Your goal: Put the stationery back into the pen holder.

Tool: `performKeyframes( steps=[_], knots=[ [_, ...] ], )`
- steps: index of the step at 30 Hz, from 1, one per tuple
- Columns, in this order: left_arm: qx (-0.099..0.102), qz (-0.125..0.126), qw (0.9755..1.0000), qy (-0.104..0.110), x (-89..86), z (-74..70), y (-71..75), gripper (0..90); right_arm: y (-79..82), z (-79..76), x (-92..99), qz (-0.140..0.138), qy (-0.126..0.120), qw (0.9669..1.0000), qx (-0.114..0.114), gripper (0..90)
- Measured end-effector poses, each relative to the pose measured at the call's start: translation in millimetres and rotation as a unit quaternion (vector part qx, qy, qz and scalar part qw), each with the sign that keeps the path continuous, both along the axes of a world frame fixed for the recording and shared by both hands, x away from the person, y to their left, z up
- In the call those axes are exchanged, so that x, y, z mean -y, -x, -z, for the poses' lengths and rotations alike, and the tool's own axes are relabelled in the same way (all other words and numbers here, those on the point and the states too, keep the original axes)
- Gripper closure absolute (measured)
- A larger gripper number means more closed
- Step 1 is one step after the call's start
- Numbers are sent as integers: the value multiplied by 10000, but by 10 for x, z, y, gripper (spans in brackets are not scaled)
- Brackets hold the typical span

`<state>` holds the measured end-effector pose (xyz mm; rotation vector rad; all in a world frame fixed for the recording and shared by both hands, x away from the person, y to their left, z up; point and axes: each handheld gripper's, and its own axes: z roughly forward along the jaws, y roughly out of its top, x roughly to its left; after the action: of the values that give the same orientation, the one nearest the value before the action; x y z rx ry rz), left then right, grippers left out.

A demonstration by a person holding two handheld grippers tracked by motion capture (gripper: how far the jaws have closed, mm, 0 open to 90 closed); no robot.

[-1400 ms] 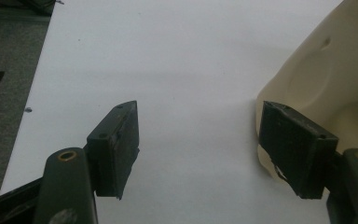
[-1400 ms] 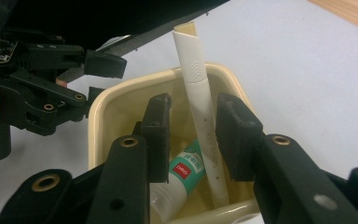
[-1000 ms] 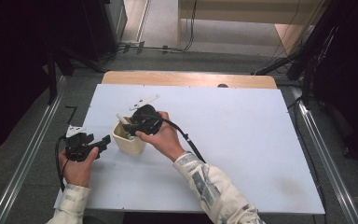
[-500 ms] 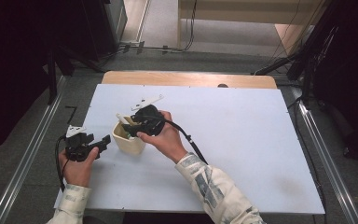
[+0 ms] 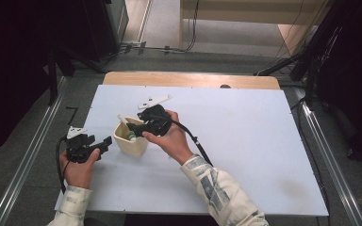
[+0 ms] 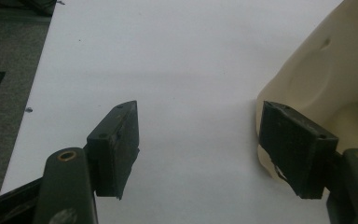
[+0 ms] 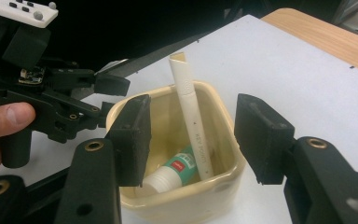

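White counter [image 5: 245,141], cream cup [image 5: 131,139] standing upright on its left-centre part.

Right tongs [image 5: 133,127] held by right hand [image 5: 169,136] just over the cup's rim, pointing toward the person's left and down. In right gripper view the right tongs [image 7: 191,135] have jaws wide apart, nothing between the pads, cup [image 7: 186,200] straight below the gap. Inside cup: white tube [image 7: 193,126] leaning upright against the far wall, top sticking out above rim w/ open end, grey print along its side; a smaller green/white tube [image 7: 175,172] lying low at the bottom w/ white cap toward the near-left corner. The 2 touch near the cup floor. In high view the white tube [image 5: 122,119] pokes up at cup's back-left corner.

Left tongs [image 5: 102,143] held by left hand [image 5: 78,165] near counter's left edge, just beside the cup on its left, not touching as far as high view shows. Left gripper view: left tongs [image 6: 198,140] jaws wide apart, empty, bare counter between; cup wall [image 6: 335,79] close by the right jaw, contact can't tell.

Wooden strip [image 5: 188,79] along the counter's far edge. Grey floor [image 5: 28,141] around.
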<state>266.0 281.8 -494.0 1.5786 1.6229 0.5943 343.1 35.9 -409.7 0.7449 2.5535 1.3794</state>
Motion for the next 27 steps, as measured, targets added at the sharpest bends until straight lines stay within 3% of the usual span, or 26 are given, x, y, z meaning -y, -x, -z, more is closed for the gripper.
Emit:
performKeyframes(
  steps=[27],
  knots=[
    [-4,6,10000,0,12,4,-1,299,-120,44,282,486,-72,9988,12,410]
  ],
)
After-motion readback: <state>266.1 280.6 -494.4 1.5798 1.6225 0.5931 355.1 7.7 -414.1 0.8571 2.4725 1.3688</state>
